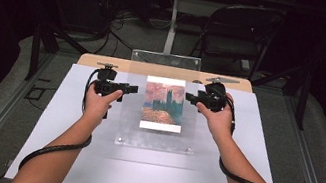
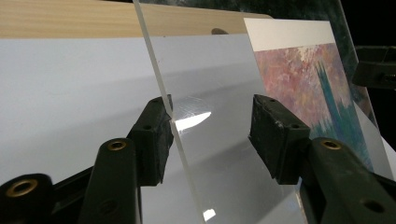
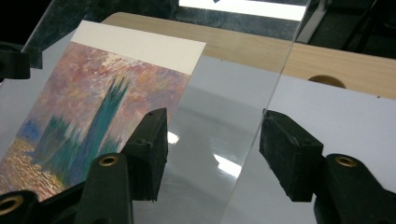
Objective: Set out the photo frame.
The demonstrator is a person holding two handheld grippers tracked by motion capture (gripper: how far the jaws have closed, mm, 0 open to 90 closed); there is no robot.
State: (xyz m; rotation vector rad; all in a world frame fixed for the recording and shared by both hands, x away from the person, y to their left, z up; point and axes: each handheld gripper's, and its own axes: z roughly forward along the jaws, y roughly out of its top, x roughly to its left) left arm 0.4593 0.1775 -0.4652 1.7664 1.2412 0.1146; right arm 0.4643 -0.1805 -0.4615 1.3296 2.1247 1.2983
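A clear acrylic sheet [image 1: 128,121] stands tilted on the white mat, its far edge raised and its near edge low. A painted print [image 1: 163,104] of blue towers under a pink sky shows at its middle; I cannot tell whether it lies under the sheet or on it. My left gripper [image 1: 133,88] straddles the sheet's left edge [image 2: 210,70]. One pad [image 2: 154,135] touches that edge and the other [image 2: 275,135] stands apart. My right gripper [image 1: 189,96] straddles the right edge [image 3: 219,93], and both of its pads stand off the sheet. The print [image 3: 93,93] runs beside its left pad.
The white mat [image 1: 137,168] covers a wooden tabletop whose bare strip [image 1: 105,62] runs along the far side. Beyond it stand a folding chair [image 1: 242,34], a table leg [image 1: 172,22] and floor cables. Metal rails [image 1: 311,173] flank the table.
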